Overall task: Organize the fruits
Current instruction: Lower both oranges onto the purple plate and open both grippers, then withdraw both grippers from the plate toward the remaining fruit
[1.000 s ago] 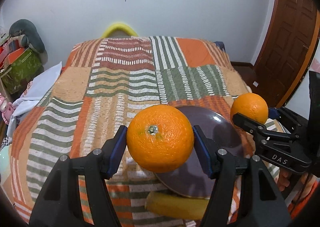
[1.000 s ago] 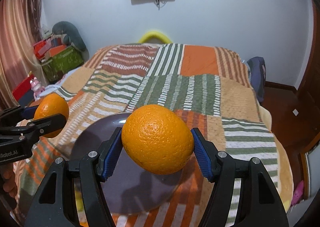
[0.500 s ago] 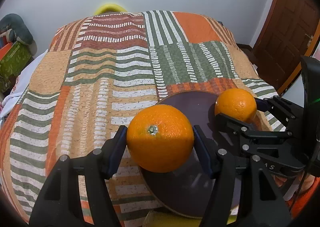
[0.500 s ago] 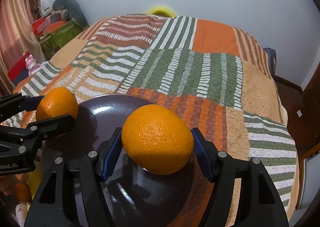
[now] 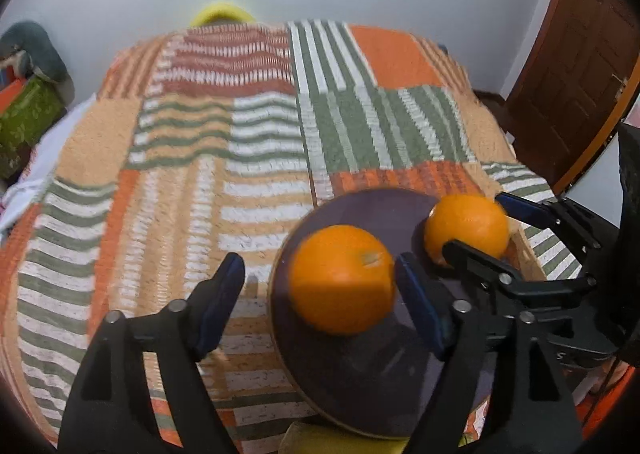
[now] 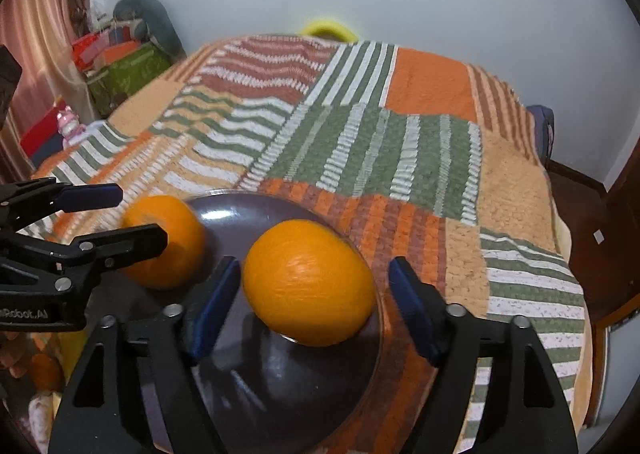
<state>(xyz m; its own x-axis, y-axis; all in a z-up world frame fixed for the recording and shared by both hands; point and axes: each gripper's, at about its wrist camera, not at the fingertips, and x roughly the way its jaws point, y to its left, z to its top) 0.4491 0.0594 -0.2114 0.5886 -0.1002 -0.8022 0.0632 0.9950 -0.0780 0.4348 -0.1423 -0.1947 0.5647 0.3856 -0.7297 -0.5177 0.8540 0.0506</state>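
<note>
A dark purple plate (image 5: 360, 382) lies on the striped bedspread (image 5: 180, 194); it also shows in the right wrist view (image 6: 280, 382). My left gripper (image 5: 320, 302) is open, and its orange (image 5: 342, 280) sits blurred on the plate against the right finger. My right gripper (image 6: 310, 306) is open, and its orange (image 6: 310, 288) lies blurred on the plate between the spread fingers. Each view shows the other orange (image 5: 466, 228) (image 6: 166, 240) and the other gripper (image 5: 516, 238) (image 6: 92, 214) to the side.
A yellow fruit (image 5: 344, 442) peeks out under the plate's near edge. A brown door (image 5: 576, 66) stands at the right. Boxes and bags (image 6: 120, 70) are piled left of the bed. The bed's right edge (image 6: 576, 294) drops to the floor.
Both grippers have opened and let go of their oranges, which now lie on the plate. Both grippers came lower and closer over the plate beforehand.
</note>
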